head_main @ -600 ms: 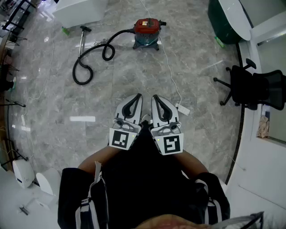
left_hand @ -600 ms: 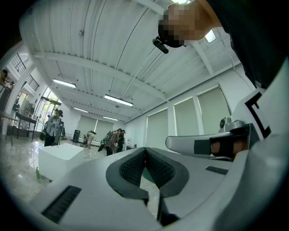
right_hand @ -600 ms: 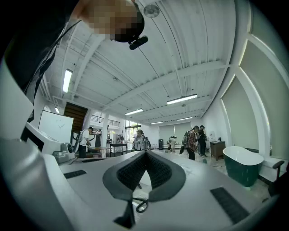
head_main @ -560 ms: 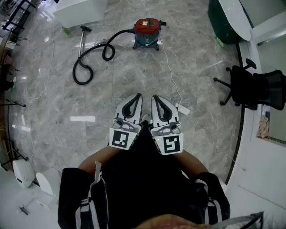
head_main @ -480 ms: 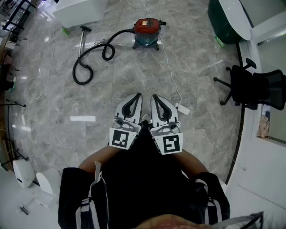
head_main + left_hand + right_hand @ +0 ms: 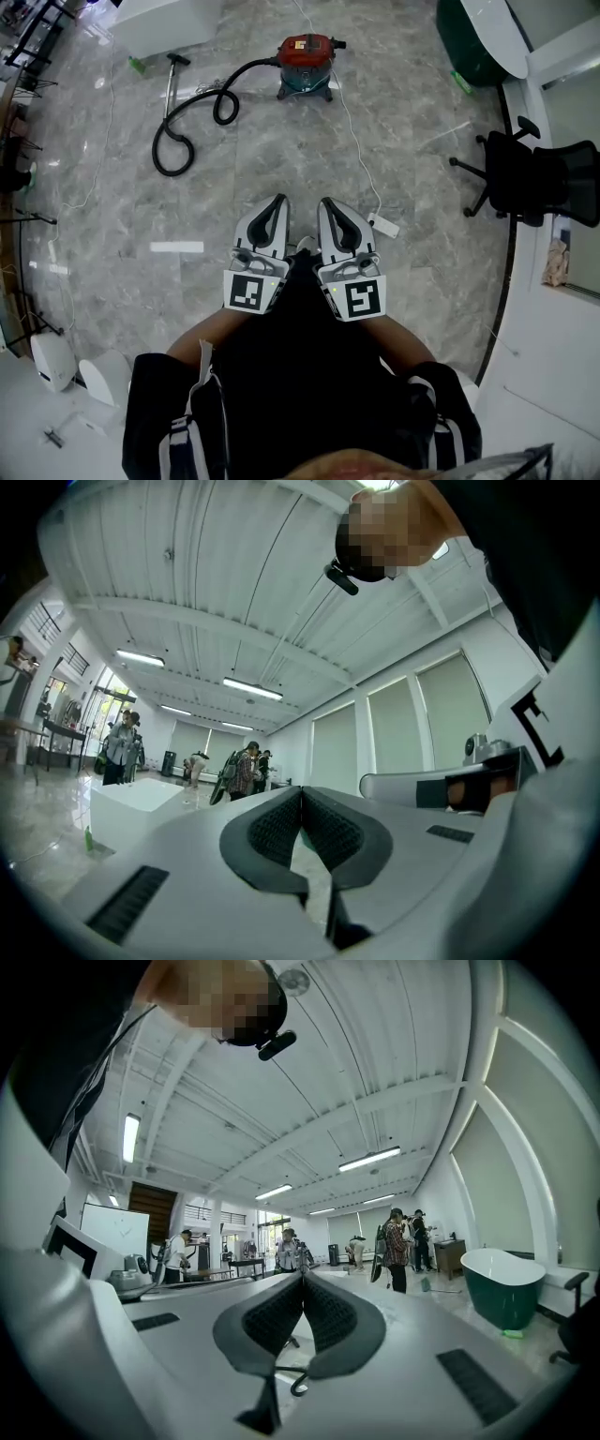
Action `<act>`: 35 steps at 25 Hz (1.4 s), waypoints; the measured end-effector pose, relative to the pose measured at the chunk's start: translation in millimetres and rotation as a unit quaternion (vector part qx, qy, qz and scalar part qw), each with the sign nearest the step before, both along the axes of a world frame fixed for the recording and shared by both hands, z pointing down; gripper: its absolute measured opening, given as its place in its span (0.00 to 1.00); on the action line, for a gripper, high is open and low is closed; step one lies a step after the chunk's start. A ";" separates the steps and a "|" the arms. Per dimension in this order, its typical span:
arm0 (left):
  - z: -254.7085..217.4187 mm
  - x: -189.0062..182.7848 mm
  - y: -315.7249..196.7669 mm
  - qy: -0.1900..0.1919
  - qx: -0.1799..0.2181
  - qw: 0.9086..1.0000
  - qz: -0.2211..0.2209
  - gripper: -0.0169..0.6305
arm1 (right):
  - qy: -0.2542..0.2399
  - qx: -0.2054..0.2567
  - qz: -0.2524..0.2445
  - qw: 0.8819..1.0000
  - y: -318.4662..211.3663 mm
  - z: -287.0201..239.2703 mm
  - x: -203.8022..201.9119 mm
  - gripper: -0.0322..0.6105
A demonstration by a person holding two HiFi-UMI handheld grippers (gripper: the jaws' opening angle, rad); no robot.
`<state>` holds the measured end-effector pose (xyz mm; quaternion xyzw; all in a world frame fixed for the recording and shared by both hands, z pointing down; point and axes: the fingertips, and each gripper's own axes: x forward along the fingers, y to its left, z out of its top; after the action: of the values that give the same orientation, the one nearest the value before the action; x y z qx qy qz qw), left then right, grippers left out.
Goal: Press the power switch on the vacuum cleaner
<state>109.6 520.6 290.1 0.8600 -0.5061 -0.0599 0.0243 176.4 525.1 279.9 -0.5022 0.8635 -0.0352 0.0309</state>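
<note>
Grippers hovering side by side above grey marble floor [image 6: 281, 150].
Left gripper [image 6: 278, 200] and right gripper [image 6: 326, 202] are both staying-free: jaws pressed together, gripping nothing; red canister vacuum cleaner [image 6: 307, 54] is standing well apart ahead.

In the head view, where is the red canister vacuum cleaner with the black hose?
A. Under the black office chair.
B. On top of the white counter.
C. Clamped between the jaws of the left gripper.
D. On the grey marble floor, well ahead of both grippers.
D: the red canister vacuum cleaner stands on the grey marble floor, well ahead of the left gripper and the right gripper, whose jaws are together on nothing.
</note>
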 end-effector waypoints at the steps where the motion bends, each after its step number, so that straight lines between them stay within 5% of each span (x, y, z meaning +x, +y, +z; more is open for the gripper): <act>1: -0.7 -1.0 -0.3 0.002 0.001 1.000 -0.005 0.06 | -0.002 -0.002 0.000 1.000 1.0 1.8 1.9 0.08; 18: 8.3 15.8 -42.9 0.026 -0.012 0.999 0.025 0.06 | -0.004 -0.027 0.043 0.999 -39.8 16.8 28.5 0.08; 25: 14.3 40.2 -116.5 -0.003 0.028 0.996 0.081 0.06 | 0.017 -0.029 0.063 0.997 -122.8 29.0 36.6 0.08; 35: 14.4 39.4 -284.6 0.020 -0.022 0.994 0.106 0.06 | 0.024 -0.069 0.092 0.993 -292.7 30.7 38.1 0.08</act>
<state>149.1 236.0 304.5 0.9066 -0.4130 -0.0632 0.0601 214.5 232.4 310.5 -0.5808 0.8099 -0.0793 -0.0212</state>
